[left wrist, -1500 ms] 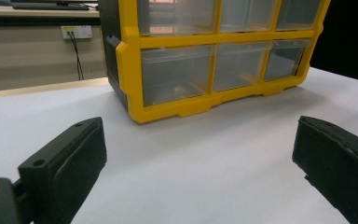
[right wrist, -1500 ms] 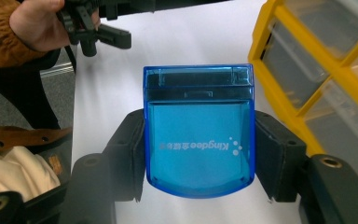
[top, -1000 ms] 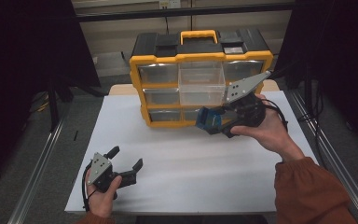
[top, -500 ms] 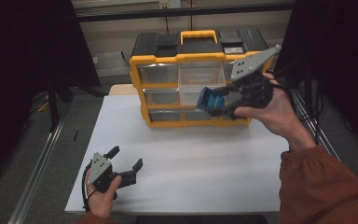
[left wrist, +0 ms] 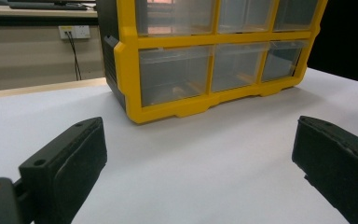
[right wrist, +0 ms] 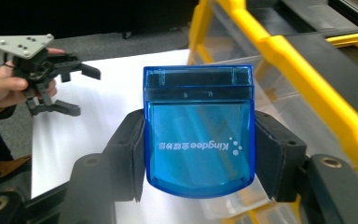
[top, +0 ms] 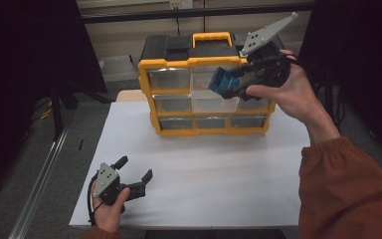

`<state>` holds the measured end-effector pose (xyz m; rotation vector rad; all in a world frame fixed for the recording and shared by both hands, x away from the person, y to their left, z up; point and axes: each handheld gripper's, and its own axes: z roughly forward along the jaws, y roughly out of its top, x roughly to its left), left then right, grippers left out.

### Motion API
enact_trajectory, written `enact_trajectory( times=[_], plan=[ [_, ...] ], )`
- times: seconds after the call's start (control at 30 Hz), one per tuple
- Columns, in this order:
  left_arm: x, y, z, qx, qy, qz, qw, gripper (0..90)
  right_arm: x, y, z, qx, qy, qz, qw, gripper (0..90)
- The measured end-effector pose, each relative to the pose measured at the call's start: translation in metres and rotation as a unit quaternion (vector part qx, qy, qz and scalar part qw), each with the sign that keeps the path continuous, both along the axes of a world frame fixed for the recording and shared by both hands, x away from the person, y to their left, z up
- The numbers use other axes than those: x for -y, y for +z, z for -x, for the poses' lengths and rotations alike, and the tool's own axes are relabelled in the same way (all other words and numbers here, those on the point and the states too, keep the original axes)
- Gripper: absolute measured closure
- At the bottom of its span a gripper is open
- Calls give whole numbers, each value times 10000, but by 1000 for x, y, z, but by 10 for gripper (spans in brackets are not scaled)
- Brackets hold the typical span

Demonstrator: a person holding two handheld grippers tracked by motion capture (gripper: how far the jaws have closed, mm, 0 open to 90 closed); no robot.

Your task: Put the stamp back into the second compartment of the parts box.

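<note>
A yellow and black organizer (top: 204, 62) with clear drawers stands at the back of the white table (top: 219, 184). My right gripper (top: 227, 84) is raised in front of its upper drawers, shut on a translucent blue box (top: 221, 81). In the right gripper view the blue box (right wrist: 198, 135) sits squeezed between both black pads, with the organizer (right wrist: 298, 60) to the right and a pulled-out clear drawer (right wrist: 233, 205) just beneath. My left gripper (top: 135, 168) rests open near the table's front left corner, nothing between its fingers (left wrist: 70, 158). It faces the organizer (left wrist: 168, 114).
A metal rail (top: 45, 169) runs along the table's left side over the grey floor. A wall socket with cables (left wrist: 74, 32) is behind the organizer. Open white tabletop lies between the left gripper and the organizer.
My right gripper has lifted the blue box from the organizer's bottom row up to its top row and slightly right. The left gripper has stayed put.
</note>
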<state>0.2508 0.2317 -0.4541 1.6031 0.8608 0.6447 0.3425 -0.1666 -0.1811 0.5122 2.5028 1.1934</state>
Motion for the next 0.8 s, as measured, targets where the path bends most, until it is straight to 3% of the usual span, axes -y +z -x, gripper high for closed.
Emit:
enact_trajectory(
  times=[0.4,0.47,0.53,0.57,0.63,0.67,0.8],
  plan=[
    [0,0,0,-11,-16,13,10000,33,-3,16,-28,-189,-238,432,9986,424],
    [1,0,0,-15,-14,131,9999,34,-5,17,-34,-261,-270,491,9981,424],
    [0,0,0,0,-41,115,9999,38,-6,18,-40,-315,-330,558,9974,424],
    [0,0,0,-25,49,158,9999,37,-6,19,-42,-354,-350,584,9971,424],
    [-2,0,0,-3,17,48,10000,37,-8,20,-47,-430,-353,620,9965,423],
    [0,0,-1,-54,-11,202,9998,37,-9,21,-50,-433,-394,657,9961,423],
    [-1,-1,-1,-98,21,216,9997,36,-13,21,-57,-519,-413,737,9951,424]
  ],
)
